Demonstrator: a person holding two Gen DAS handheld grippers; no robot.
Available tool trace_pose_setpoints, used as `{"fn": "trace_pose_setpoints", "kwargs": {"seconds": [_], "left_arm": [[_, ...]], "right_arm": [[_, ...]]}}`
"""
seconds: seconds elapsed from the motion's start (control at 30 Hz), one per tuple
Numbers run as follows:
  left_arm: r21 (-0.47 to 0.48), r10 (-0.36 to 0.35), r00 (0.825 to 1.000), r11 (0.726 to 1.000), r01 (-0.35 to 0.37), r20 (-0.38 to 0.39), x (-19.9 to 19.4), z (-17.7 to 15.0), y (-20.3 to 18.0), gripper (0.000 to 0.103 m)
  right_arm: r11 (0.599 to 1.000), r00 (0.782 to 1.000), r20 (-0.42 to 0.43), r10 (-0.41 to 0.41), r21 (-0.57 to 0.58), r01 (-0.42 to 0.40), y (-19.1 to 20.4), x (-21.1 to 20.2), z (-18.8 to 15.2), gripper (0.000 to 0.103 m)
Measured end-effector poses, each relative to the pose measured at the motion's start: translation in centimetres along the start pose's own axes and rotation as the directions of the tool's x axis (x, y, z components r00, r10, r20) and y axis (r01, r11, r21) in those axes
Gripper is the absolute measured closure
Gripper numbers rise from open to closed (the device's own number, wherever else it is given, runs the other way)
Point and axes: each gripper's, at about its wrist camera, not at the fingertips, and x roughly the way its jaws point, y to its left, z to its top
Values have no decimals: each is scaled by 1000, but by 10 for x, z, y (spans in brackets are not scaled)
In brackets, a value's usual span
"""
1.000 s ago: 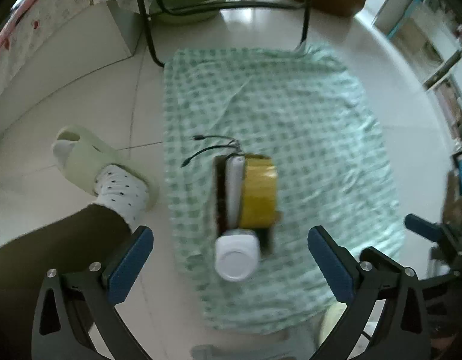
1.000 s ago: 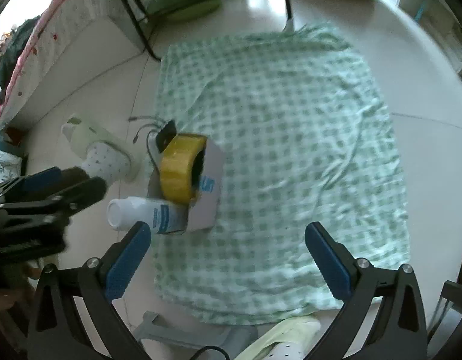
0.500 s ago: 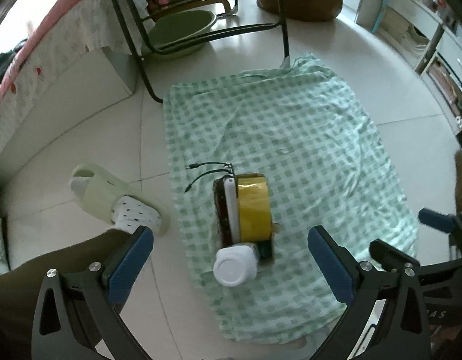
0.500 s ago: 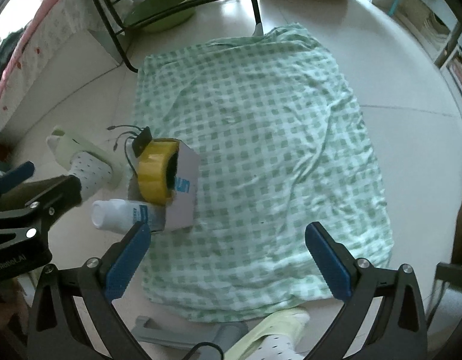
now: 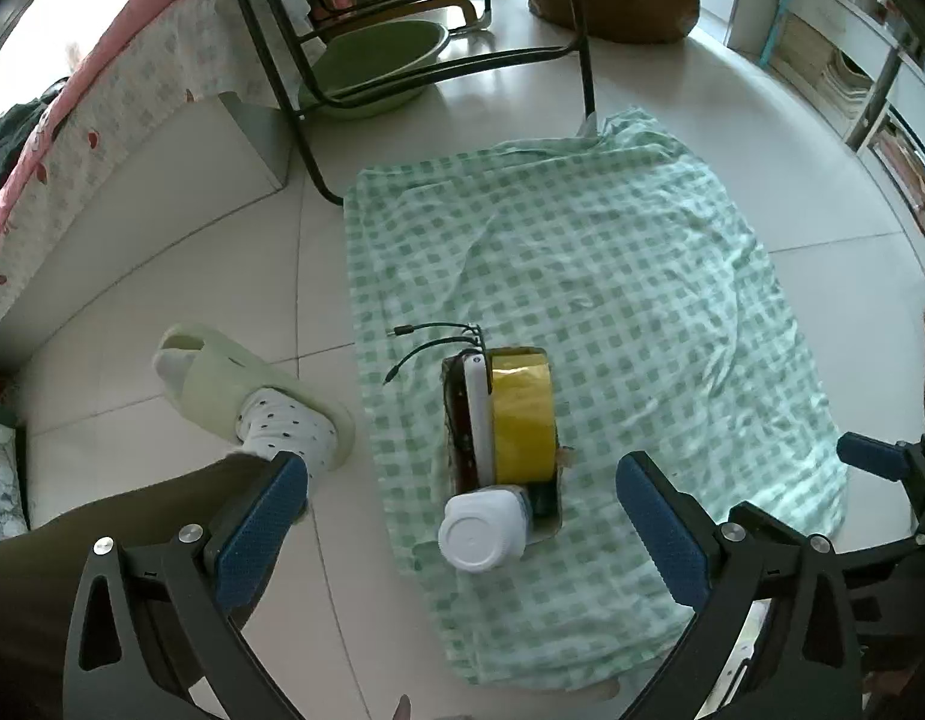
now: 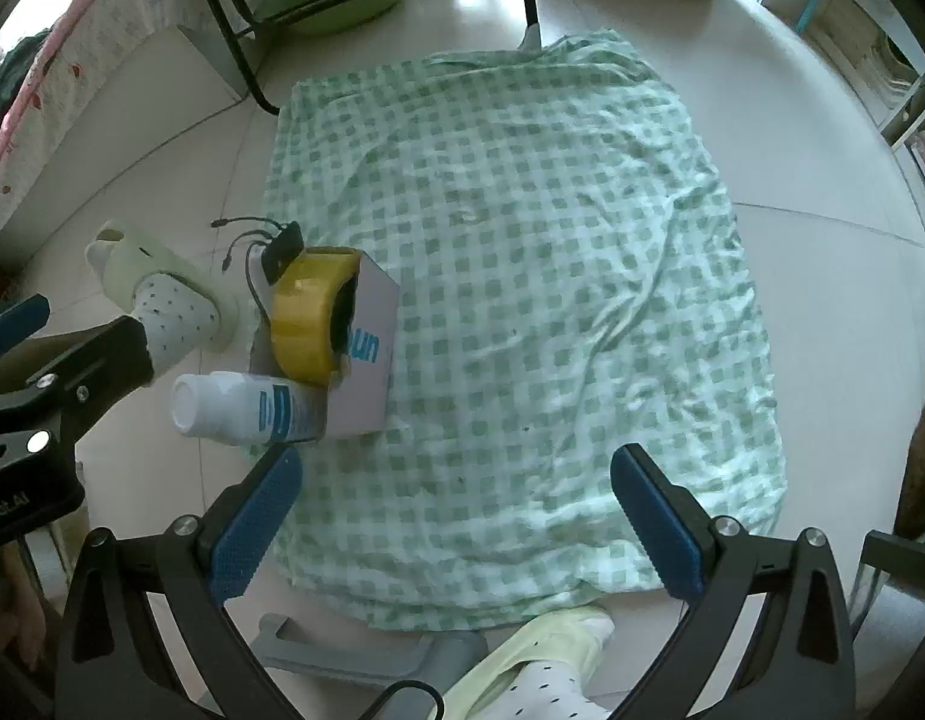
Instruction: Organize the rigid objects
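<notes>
A green checked cloth (image 5: 612, 276) lies spread on the tiled floor (image 5: 210, 276). Near its left edge sits a small cardboard box (image 6: 366, 360), open at the top and packed. A roll of yellow tape (image 5: 522, 414) stands on edge inside it, a flat white device (image 5: 478, 408) pressed against the roll's left side. A white bottle (image 5: 480, 531) lies on its side at the near end, its base sticking out past the box rim. Thin black cables (image 5: 432, 342) trail from the far end onto the cloth.

The left gripper (image 5: 462, 525) hangs above the box with its jaws spread wide, holding nothing. The right gripper (image 6: 456, 516) hangs over bare cloth, jaws equally wide, also empty.

A person's foot in a pale green slipper (image 5: 234, 384) rests on the tiles just left of the cloth.
</notes>
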Motion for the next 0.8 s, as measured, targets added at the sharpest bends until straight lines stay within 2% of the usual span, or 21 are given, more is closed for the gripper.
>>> {"fn": "trace_pose_setpoints", "kwargs": {"seconds": [0.23,0.8], "left_arm": [[-22,-38,999,999,38,-1,0,1,4,0],[-42,-34,999,999,33,-28,8,3,7,0]], "right_arm": [[1000,1000,-25,-5,-30,4,3,5,-2,0],[999,999,-52,-6,-43,3,6,11,-1,0]]}}
